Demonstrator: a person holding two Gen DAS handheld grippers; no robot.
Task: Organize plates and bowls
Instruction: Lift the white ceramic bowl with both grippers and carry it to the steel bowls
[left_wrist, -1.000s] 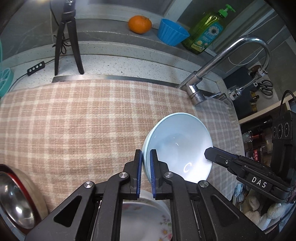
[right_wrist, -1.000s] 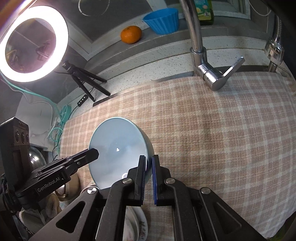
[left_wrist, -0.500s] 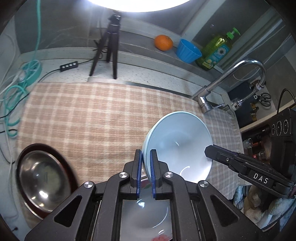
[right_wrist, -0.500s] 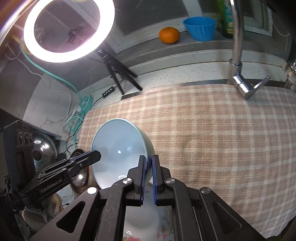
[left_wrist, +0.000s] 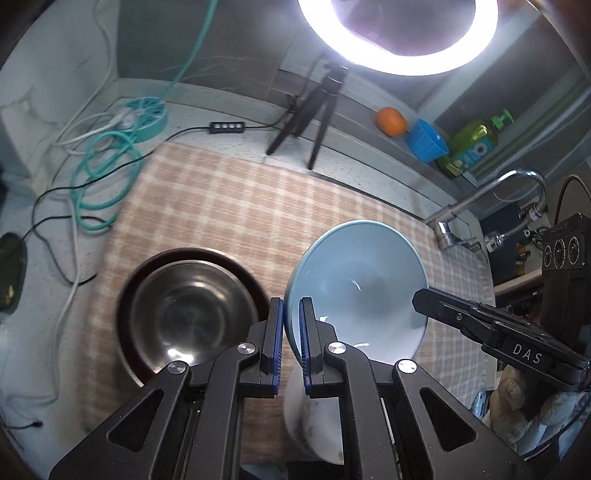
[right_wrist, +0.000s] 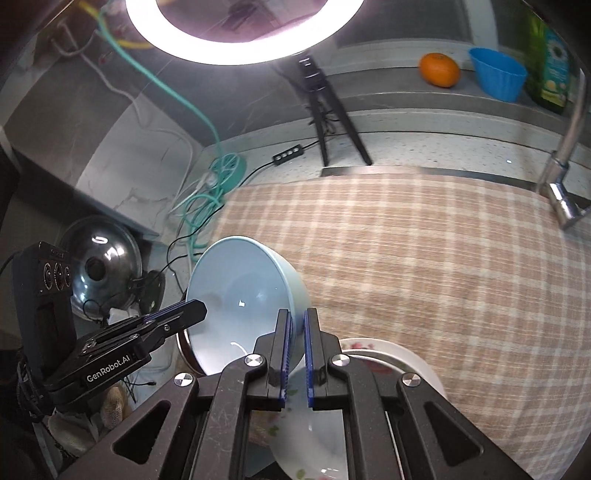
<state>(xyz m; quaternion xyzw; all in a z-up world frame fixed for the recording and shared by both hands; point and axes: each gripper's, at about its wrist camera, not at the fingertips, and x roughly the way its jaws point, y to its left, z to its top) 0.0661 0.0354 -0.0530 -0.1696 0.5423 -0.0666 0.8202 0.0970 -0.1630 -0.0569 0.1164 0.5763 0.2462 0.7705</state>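
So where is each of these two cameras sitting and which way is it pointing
Left wrist: sits on the left gripper, looking forward and down at the steel bowl on the plaid cloth; the right gripper shows at right.
Right wrist: sits on the right gripper, facing the cloth and floral plate; the left gripper shows at left.
Shared: the light blue bowl, pinched by both.

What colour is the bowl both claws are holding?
Pale blue bowl, clearest in the left wrist view.
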